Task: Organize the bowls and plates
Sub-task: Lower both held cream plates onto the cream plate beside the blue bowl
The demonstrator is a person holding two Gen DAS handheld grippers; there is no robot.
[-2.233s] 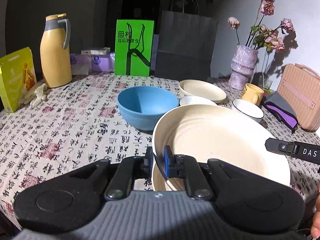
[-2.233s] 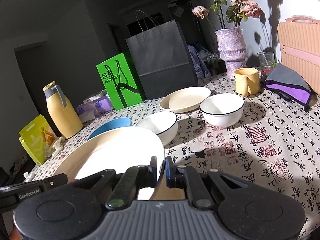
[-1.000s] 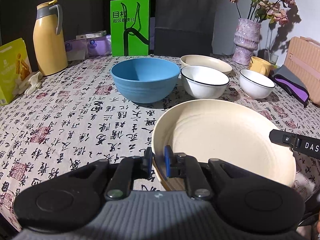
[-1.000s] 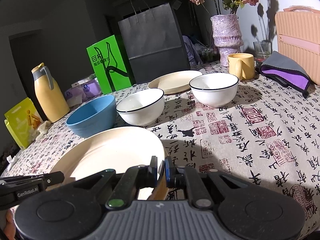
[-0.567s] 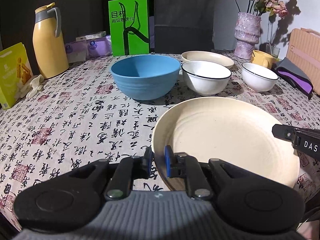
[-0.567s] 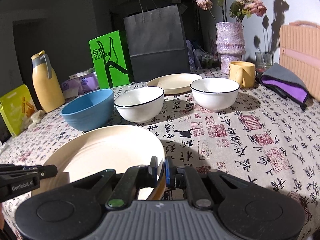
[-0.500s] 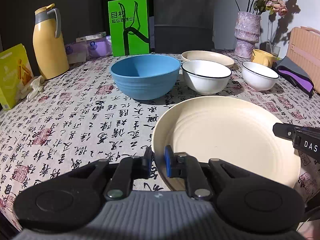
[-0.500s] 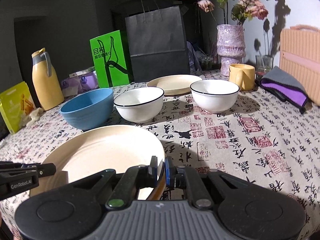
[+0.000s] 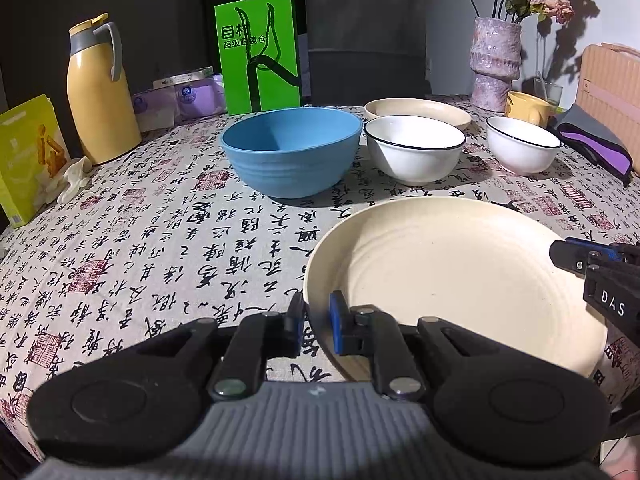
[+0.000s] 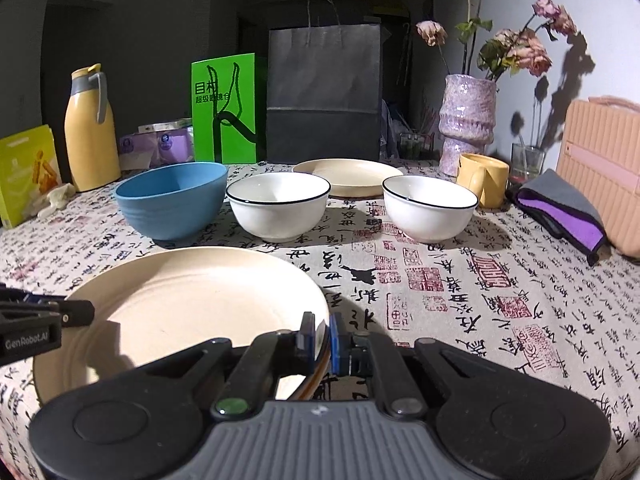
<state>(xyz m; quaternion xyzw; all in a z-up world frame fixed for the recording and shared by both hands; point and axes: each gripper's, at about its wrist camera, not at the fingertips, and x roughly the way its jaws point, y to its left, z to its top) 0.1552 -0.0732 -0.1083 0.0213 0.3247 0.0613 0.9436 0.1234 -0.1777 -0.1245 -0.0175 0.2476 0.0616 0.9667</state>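
A large cream plate (image 9: 452, 276) (image 10: 192, 312) lies flat on the patterned tablecloth near the front edge. My left gripper (image 9: 314, 326) straddles its left rim with the jaws slightly parted, loose around the rim. My right gripper (image 10: 320, 338) is shut on the plate's right rim. Behind stand a blue bowl (image 9: 292, 150) (image 10: 172, 198), two white bowls with black rims (image 9: 414, 146) (image 9: 524, 148) (image 10: 278, 204) (image 10: 430, 206) and a small cream plate (image 9: 416, 110) (image 10: 348, 174).
A yellow jug (image 9: 98, 88), a yellow snack bag (image 9: 28, 156), a green sign (image 9: 260, 56), a black paper bag (image 10: 324, 92), a vase of dried flowers (image 10: 466, 124), a yellow mug (image 10: 482, 178), a grey-purple cloth (image 10: 560, 208) and a pink case (image 10: 604, 168) ring the table's back and sides.
Both grippers lowered the large cream plate from a tilted, raised hold until it rests flat on the cloth. The left jaws have parted a little from the rim.
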